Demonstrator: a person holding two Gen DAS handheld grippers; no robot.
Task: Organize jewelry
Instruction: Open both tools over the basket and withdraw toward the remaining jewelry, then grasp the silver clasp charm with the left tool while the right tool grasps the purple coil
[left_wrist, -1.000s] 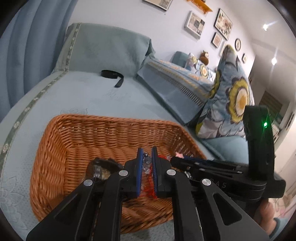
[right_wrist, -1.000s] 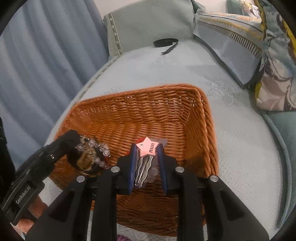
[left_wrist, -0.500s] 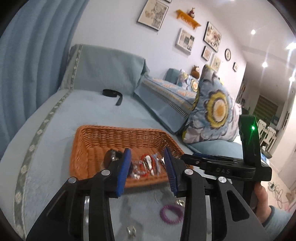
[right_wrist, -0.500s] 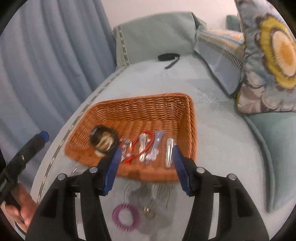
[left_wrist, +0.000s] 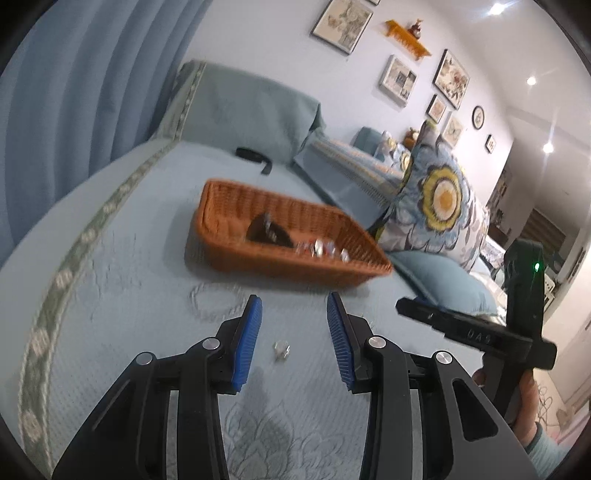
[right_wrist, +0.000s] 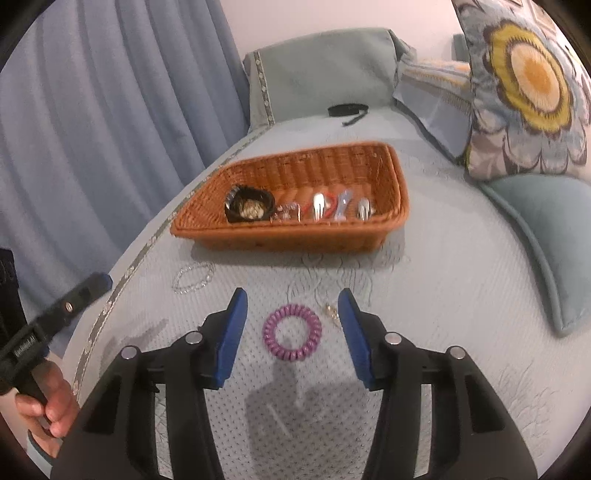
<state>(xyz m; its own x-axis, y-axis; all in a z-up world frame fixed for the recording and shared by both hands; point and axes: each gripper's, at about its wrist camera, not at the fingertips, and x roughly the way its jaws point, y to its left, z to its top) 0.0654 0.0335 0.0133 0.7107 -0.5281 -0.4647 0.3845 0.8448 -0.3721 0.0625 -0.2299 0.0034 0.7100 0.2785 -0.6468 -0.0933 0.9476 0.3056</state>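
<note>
An orange wicker basket (right_wrist: 295, 236) (left_wrist: 236, 254) stands on the blue-green bed cover. It holds a black hair tie with a gold piece (right_wrist: 249, 206), a bead bracelet (right_wrist: 288, 212), silver hair clips (right_wrist: 319, 206) and a red band. My right gripper (right_wrist: 291, 310) is open and empty above a purple coil hair tie (right_wrist: 291, 332). A small gold earring (right_wrist: 331, 312) lies by its right finger. A thin chain bracelet (right_wrist: 194, 278) lies to the left. My left gripper (left_wrist: 294, 317) is open and empty above a small silver earring (left_wrist: 280, 348).
A floral pillow (right_wrist: 524, 85) and a blue cushion (right_wrist: 543, 236) lie right of the basket. Blue curtains (right_wrist: 92, 129) hang on the left. A black strap (right_wrist: 347, 110) lies far back near the headboard pillow. The bed edge with its patterned trim (left_wrist: 74, 266) runs along the left.
Both grippers released their items into the basket, opened, and pulled back toward me. They now hover over the loose pieces on the bed in front of the basket.
</note>
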